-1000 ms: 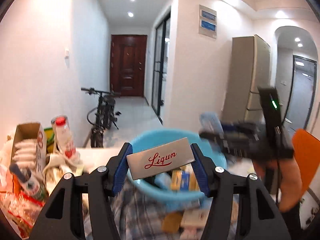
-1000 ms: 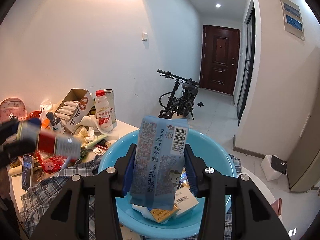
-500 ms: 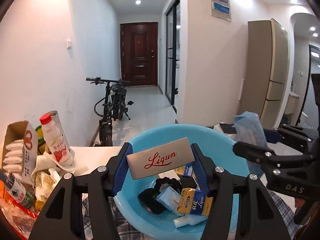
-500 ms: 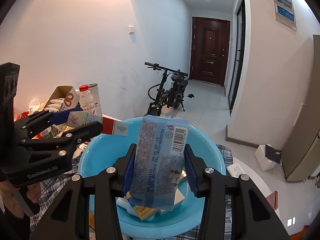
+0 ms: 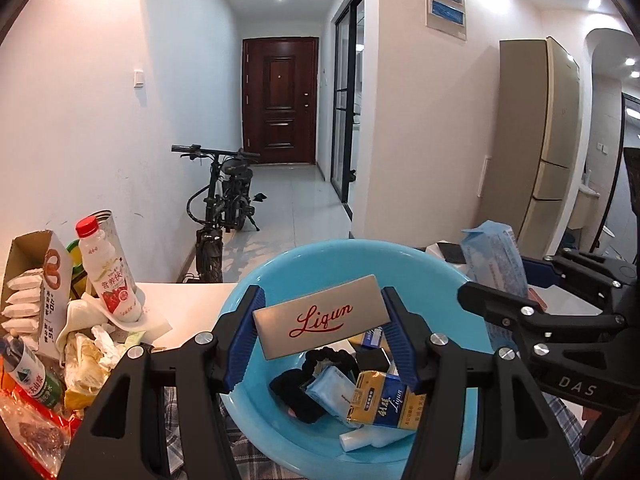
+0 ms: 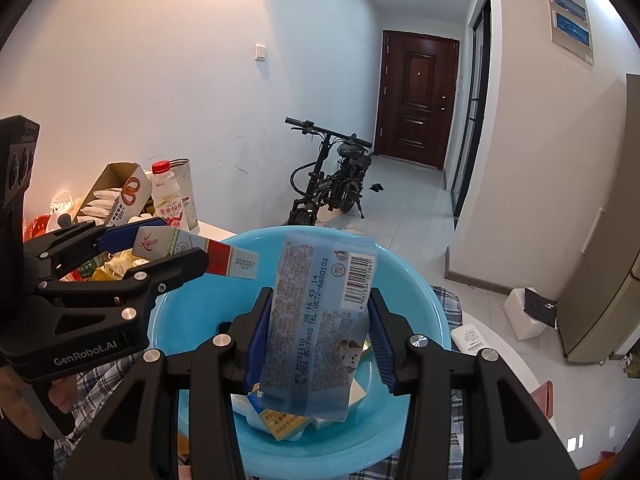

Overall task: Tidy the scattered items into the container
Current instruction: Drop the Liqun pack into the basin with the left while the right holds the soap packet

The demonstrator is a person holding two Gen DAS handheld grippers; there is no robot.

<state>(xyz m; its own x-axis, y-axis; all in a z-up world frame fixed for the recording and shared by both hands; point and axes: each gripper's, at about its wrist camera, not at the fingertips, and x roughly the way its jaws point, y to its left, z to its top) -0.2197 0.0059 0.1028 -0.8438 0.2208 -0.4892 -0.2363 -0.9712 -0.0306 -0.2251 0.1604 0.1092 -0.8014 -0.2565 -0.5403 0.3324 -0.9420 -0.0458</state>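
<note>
The round light-blue plastic basin (image 5: 424,264) sits on a checked cloth and is already loaded with a few packs and small bits. A messy pile of bottles and wrappers (image 5: 80,320) is left beside it. Over it, a pale-blue tissue pack (image 6: 320,320) is clamped by the right gripper (image 6: 318,340), a silver Liqun carton (image 5: 320,320) by the left gripper (image 5: 322,334), neither dropped yet.

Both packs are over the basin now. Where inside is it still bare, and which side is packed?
Inside the round light-blue plastic basin, the far inner wall and the left slope beside the black hair tie are bare. The middle and right floor are crowded with the yellow carton and small packets. Left of the basin, the white table is cluttered.
</note>
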